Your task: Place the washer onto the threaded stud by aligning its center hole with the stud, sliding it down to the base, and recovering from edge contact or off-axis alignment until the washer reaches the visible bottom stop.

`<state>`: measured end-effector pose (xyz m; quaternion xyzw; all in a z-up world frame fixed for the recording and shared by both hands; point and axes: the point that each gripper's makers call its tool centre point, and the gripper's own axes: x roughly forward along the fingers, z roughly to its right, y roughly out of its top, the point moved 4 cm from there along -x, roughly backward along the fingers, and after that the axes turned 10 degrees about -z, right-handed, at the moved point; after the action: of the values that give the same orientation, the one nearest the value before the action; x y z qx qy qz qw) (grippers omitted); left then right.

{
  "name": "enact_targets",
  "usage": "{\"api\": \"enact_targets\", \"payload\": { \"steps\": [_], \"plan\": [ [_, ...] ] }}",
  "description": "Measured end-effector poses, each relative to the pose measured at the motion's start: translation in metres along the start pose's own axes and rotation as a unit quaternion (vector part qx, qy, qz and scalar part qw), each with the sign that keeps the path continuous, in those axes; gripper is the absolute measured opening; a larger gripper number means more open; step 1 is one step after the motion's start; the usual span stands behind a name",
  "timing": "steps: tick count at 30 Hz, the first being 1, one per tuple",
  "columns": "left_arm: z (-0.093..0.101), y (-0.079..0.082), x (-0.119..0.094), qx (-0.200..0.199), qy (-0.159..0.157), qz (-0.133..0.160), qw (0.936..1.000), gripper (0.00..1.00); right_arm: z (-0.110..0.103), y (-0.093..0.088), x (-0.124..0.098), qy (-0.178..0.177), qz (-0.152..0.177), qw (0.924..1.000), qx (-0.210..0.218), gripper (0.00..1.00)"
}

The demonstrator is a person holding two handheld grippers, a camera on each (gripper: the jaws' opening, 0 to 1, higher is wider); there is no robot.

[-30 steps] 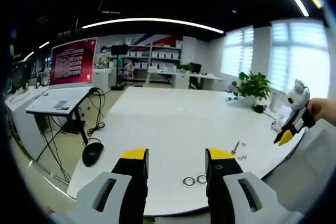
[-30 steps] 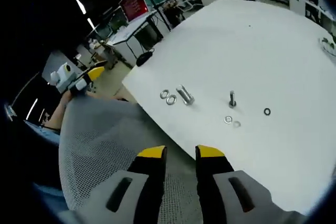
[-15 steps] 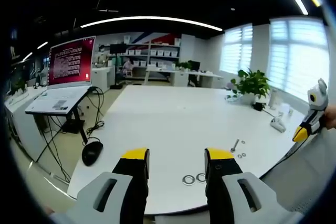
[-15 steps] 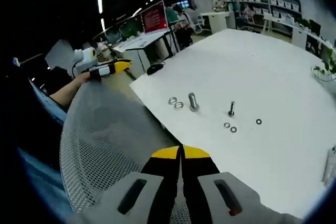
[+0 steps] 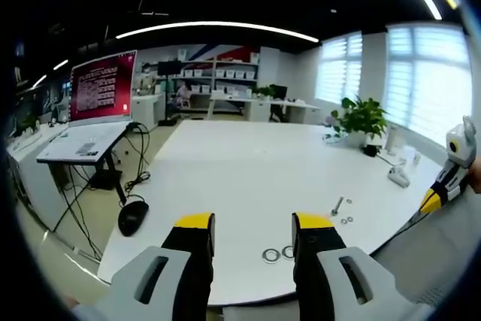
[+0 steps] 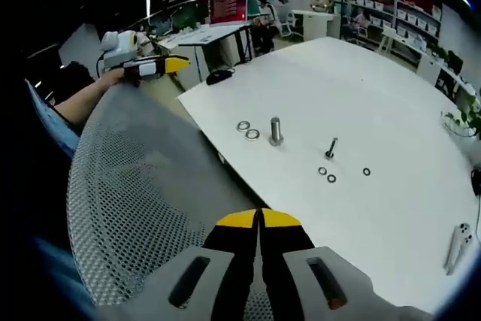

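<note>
I have pressed my right gripper [image 6: 259, 219] jaws together empty since a second ago, my left gripper [image 5: 248, 225] stays spread, and the small metal washers [image 6: 326, 175] beside the upright threaded stud [image 6: 331, 148] lie untouched.

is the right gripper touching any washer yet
Apart. In the right gripper view the right gripper is shut, hanging over a mesh chair back, with bare table between it and the washers by the stud.
</note>
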<state>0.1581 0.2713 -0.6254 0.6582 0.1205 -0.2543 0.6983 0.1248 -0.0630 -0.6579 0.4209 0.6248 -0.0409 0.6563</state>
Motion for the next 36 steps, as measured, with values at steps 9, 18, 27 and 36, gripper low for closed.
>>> {"api": "enact_targets", "payload": {
  "steps": [9,18,27,36],
  "plan": [
    [-0.001,-0.001,-0.001,-0.002,0.006,-0.004,1.0,0.38,-0.002,-0.003,0.003,-0.009,-0.01,0.9996,-0.023,0.04],
    [-0.003,0.0,-0.002,-0.01,0.013,0.0,0.9999,0.38,-0.01,-0.01,0.009,0.03,-0.031,0.999,-0.007,0.25],
    [-0.005,-0.002,-0.003,-0.011,0.025,-0.004,0.9996,0.38,-0.014,-0.013,0.007,0.054,-0.032,0.9972,-0.041,0.25],
    [-0.005,0.0,-0.003,-0.014,0.027,0.003,0.9995,0.38,-0.004,-0.019,0.012,-0.013,-0.075,0.9964,-0.038,0.21]
  ]
}}
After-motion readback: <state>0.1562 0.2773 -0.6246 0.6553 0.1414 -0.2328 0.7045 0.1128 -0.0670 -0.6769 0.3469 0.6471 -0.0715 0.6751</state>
